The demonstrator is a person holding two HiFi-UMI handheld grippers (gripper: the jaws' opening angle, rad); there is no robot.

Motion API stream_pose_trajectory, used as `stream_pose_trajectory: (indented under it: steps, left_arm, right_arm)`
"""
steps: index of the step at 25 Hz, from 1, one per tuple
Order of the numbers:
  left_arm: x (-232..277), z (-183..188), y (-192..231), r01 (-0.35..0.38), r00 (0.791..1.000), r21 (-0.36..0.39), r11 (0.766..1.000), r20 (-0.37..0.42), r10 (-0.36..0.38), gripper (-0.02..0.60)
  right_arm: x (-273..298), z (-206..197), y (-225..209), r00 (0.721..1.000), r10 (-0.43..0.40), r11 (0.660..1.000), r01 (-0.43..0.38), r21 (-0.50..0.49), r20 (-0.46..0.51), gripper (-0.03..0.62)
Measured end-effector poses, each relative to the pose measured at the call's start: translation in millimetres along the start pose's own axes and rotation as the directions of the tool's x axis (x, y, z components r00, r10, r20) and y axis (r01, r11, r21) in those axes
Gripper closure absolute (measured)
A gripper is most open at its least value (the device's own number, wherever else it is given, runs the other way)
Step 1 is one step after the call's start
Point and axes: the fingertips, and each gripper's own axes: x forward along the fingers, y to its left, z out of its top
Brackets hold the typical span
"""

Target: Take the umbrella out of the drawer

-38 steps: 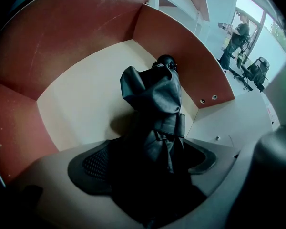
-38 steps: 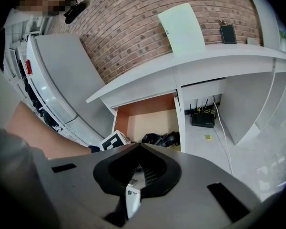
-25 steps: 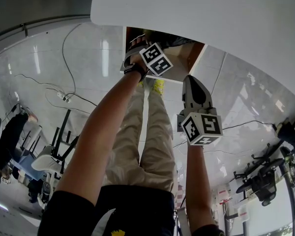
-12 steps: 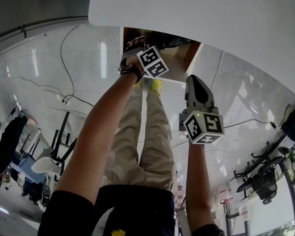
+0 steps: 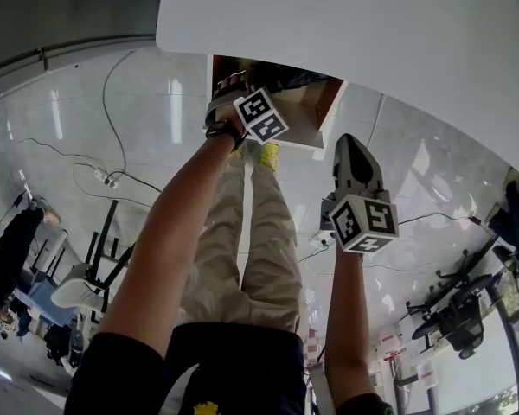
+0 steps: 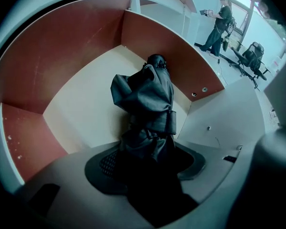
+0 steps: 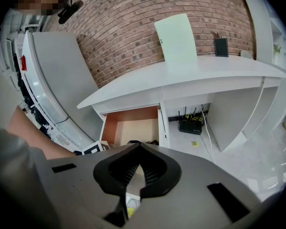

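A black folded umbrella [image 6: 148, 94] lies on the pale floor of the open drawer [image 6: 62, 56], its near end between my left gripper's [image 6: 148, 162] jaws. Those jaws are closing, and the fabric fills the gap and touches both pads. In the head view my left gripper [image 5: 240, 93] reaches steeply down into the drawer [image 5: 316, 115], and the hand hides the umbrella. My right gripper [image 5: 350, 145] hangs outside the drawer, to its right and nearer me. Its jaws are shut and hold nothing. The right gripper view has my right gripper [image 7: 139, 149] aimed at the open drawer [image 7: 133, 123] from a distance.
A white desk top [image 5: 372, 24] overhangs the drawer. The person's legs [image 5: 259, 232] stand just before it. A black router [image 7: 190, 125] and cables sit on the floor under the desk. Office chairs [image 5: 450, 309] stand at the right, and cables [image 5: 112, 102] cross the glossy floor at the left.
My right gripper has drifted a little to the right and lower in the head view. My left hand has stayed in the drawer, shifting only slightly left.
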Motion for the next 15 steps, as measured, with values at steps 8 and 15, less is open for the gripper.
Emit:
stream_pose_trajectory:
  steps: [8, 15]
  left_arm:
    - [-31, 9, 0, -0.007, 0.999, 0.025, 1.0, 0.043, 0.006, 0.321]
    - [-66, 21, 5, -0.017, 0.996, 0.055, 0.998, 0.09, 0.012, 0.321]
  right_arm:
    - [-18, 35, -6, 0.999, -0.02, 1.0, 0.021, -0.016, 0.036, 0.571]
    - [-26, 57, 7, 0.998, -0.013, 1.0, 0.014, -0.016, 0.067, 0.571]
